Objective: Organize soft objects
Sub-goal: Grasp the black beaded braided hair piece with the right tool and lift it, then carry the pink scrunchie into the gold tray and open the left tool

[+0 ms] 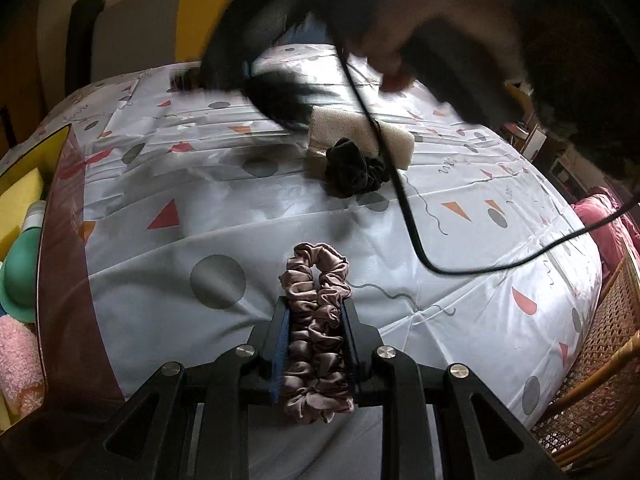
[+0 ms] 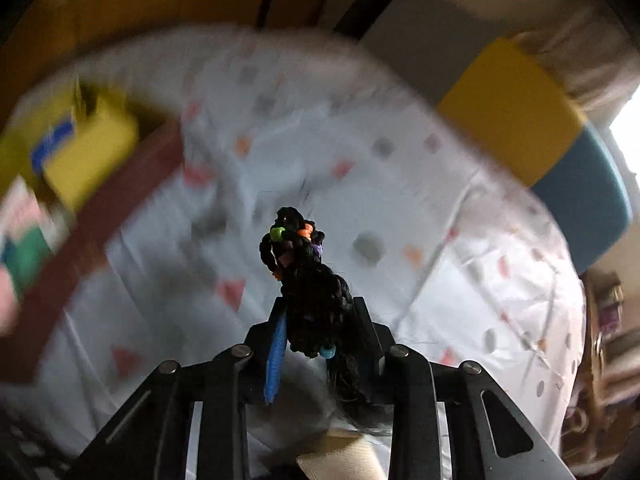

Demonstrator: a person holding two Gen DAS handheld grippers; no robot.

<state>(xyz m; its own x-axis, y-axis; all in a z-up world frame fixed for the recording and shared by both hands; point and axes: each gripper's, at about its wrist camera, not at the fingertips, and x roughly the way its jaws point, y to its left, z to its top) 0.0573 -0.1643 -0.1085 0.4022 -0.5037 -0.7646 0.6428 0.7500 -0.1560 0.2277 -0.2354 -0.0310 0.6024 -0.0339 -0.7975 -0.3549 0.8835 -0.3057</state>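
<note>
My left gripper (image 1: 314, 305) is shut on a mauve satin scrunchie (image 1: 316, 276), held just above the patterned white tablecloth (image 1: 168, 168). My right gripper (image 2: 320, 304) is shut on a black braided hairpiece (image 2: 308, 264) with coloured beads, its loose strands trailing below the fingers. In the left wrist view that hairpiece (image 1: 280, 96) shows as a dark blur under the person's hand (image 1: 394, 68) at the far side of the table. A black scrunchie (image 1: 354, 170) lies against a beige folded cloth (image 1: 400, 142) mid-table.
An open box with a brown wall (image 1: 64, 264) stands at the left, holding a yellow sponge (image 1: 20, 200), a green item (image 1: 20, 276) and a pink towel (image 1: 18, 364). A black cable (image 1: 408, 208) hangs across the table. A wicker chair (image 1: 600, 380) is at the right.
</note>
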